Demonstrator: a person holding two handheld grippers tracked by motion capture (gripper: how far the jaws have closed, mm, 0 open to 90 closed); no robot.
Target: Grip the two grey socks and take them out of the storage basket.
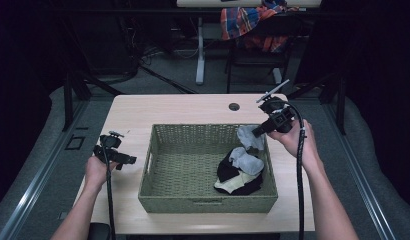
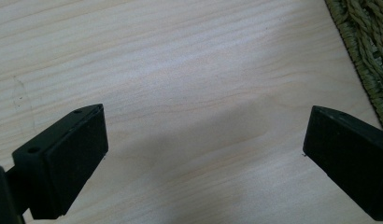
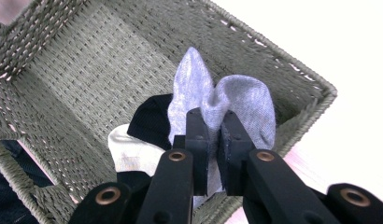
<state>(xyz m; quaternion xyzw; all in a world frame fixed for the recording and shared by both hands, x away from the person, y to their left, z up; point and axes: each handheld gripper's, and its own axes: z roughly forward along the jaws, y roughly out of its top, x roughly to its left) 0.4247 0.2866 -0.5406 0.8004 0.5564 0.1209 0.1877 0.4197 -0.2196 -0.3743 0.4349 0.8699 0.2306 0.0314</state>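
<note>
A green woven basket (image 1: 158,170) stands in the middle of the wooden table (image 1: 183,107). In its right half lies a heap of socks (image 1: 238,177), black, cream and grey. My right gripper (image 1: 259,131) is shut on a light grey sock (image 1: 249,136) and holds it above the basket's far right corner. In the right gripper view the grey sock (image 3: 245,100) bunches out past my jaws, over the basket (image 3: 87,70). My left gripper (image 1: 124,161) rests open over bare table left of the basket, with nothing between its fingers (image 2: 70,158).
The basket's edge (image 2: 367,46) shows at the right of the left gripper view. A round cable hole (image 1: 234,106) sits near the table's far edge. Behind the table stand another desk's legs and a chair with a plaid cloth (image 1: 248,22).
</note>
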